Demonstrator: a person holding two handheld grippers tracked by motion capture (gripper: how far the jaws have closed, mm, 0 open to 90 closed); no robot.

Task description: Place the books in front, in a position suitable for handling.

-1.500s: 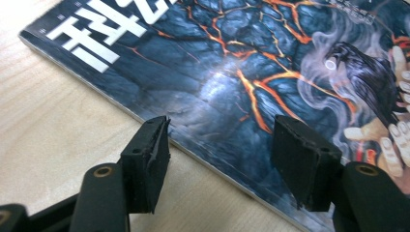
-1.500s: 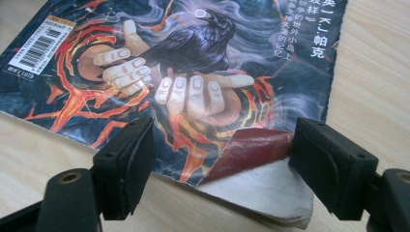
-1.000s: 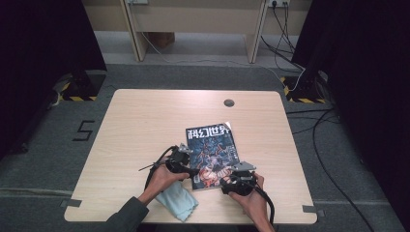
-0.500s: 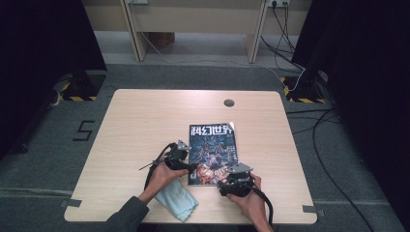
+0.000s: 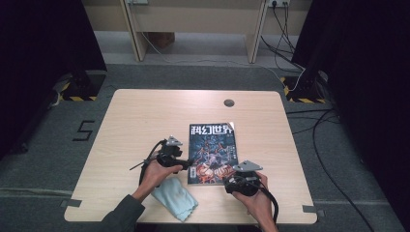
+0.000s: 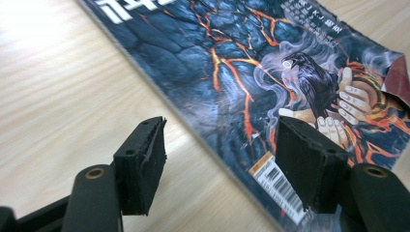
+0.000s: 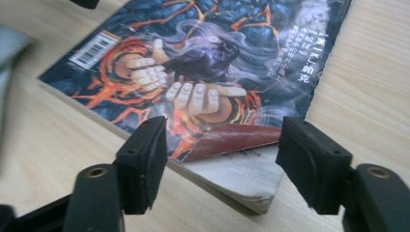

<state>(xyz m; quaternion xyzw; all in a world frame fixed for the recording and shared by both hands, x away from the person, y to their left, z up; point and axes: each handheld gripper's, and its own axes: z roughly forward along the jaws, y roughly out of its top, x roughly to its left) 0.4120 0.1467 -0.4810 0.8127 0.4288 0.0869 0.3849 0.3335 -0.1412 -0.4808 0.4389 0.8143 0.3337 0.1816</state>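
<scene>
We work at a light wooden table with rounded corners and a round cable port near its far edge, standing on grey carpet between dark curtains. The magazine lies flat, right of centre toward our edge, its near right cover corner folded back. Our left gripper sits at the magazine's left edge, jaws apart, having just widened, pressing nothing. Our right gripper straddles the curled corner, jaws apart, having just narrowed, pads off the paper. A pale blue cloth lies beside our left hand.
</scene>
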